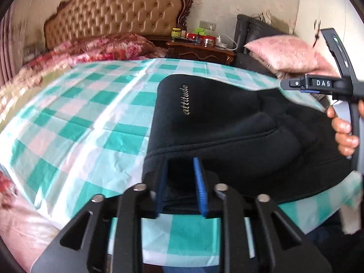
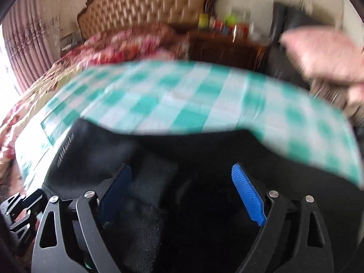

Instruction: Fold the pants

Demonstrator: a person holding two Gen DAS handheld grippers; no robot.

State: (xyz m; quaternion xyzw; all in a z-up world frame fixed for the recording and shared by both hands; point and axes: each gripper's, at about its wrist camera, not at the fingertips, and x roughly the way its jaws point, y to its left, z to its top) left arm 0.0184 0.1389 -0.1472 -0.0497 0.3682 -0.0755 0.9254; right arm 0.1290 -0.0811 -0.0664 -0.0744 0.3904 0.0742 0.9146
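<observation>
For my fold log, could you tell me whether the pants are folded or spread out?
Folded: the pants lie in a compact stack with layered edges on the sheet.

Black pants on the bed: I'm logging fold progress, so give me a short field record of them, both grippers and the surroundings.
garment: black pants, bunched, gold "attitude" lettering
surface: green-and-white checked sheet
left gripper: jaws shut on the pants' near edge
right gripper: jaws wide open over the pants; view blurred
behind: tufted headboard, floral quilt, wooden nightstand, pink pillow
</observation>
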